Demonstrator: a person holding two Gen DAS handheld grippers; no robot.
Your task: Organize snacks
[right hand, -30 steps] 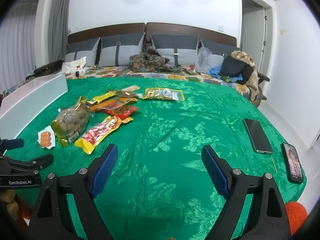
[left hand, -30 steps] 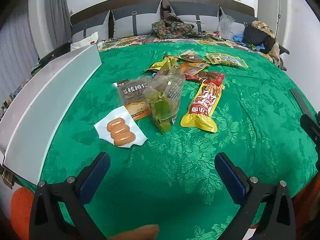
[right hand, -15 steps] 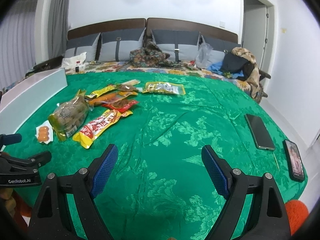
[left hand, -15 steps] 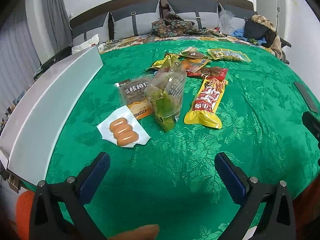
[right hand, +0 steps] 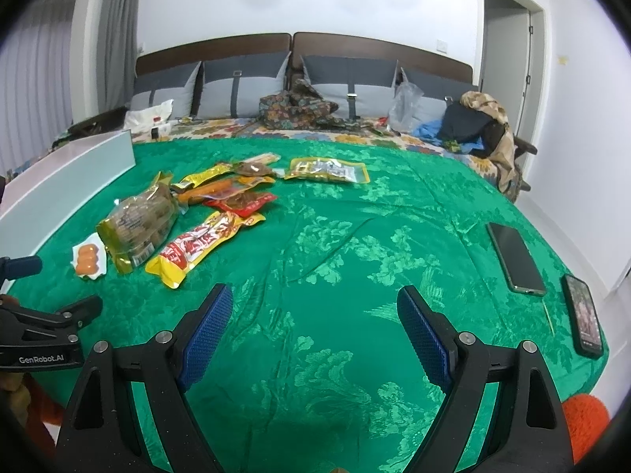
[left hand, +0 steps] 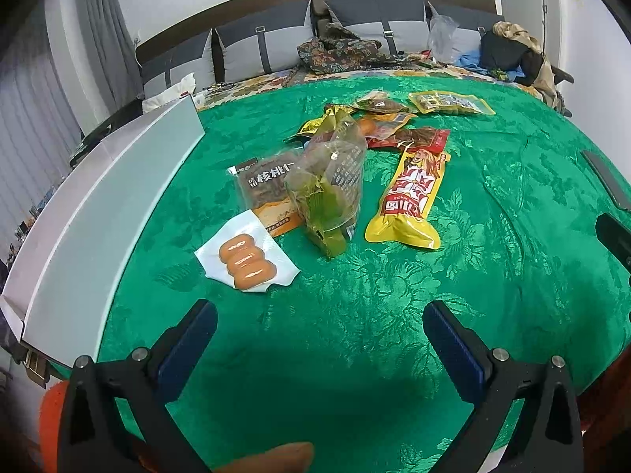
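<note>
While both sets of tongs hang released and empty over the green bedspread (left hand: 355, 354), the left gripper (left hand: 319, 331) faces the snacks — the sausage pack (left hand: 246, 260) lies nearest, just ahead-left, beside the white box (left hand: 98, 216). The right gripper (right hand: 313, 315) has the yellow pouch (right hand: 197, 248) ahead-left. Best approach, I judge: pinch a flat edge, low and level.

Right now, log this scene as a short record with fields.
surface: green bedspread
nearest snack: white pack of three sausages
beside it: clear bag, overlapping walnut pack
long pack: yellow-red pouch
left gripper: open, empty
right gripper: open, empty
non-snacks: two phones, white box
</note>
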